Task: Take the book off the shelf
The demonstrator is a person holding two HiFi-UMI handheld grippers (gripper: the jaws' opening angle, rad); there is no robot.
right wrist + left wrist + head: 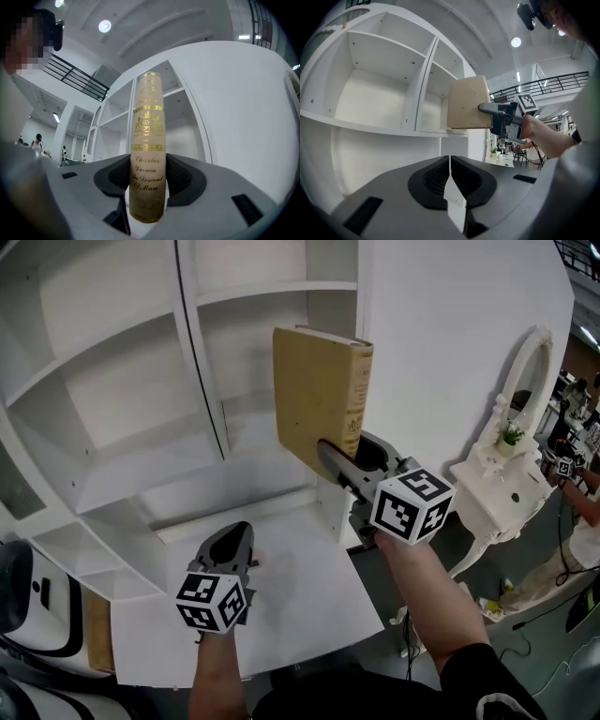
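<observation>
Book (319, 399) stands upright, long axis vertical, top end up. The spine faces out toward the person and a tan cover faces left. It sits at the front edge of the shelf (141, 381), by the right-hand bay. Cannot tell if its bottom edge touches the shelf board.

Right claw (349, 457) pinches the book low on the spine end, one jaw on each cover, partly spread to the book's thickness. In the right gripper view the book (147, 145) fills the gap in the right claw (147, 180), with both pads against its sides.

Left claw (232, 542) is low and left over the white surface (309, 587), well apart from the book. The left gripper view shows the left claw (450, 161) pressed together, pads meeting, nothing held.

Only the right gripper view gives the spine head-on: gold bands, a crest, and the title "Charles Darwin, The Descent of Man". Only the left gripper view shows the book's (468, 103) plain cover flat-on, with the right claw coming in from the side at mid-height. Only the head view shows both claws together, plus a white vanity (497, 488) with an oval mirror to the right of the shelf.
</observation>
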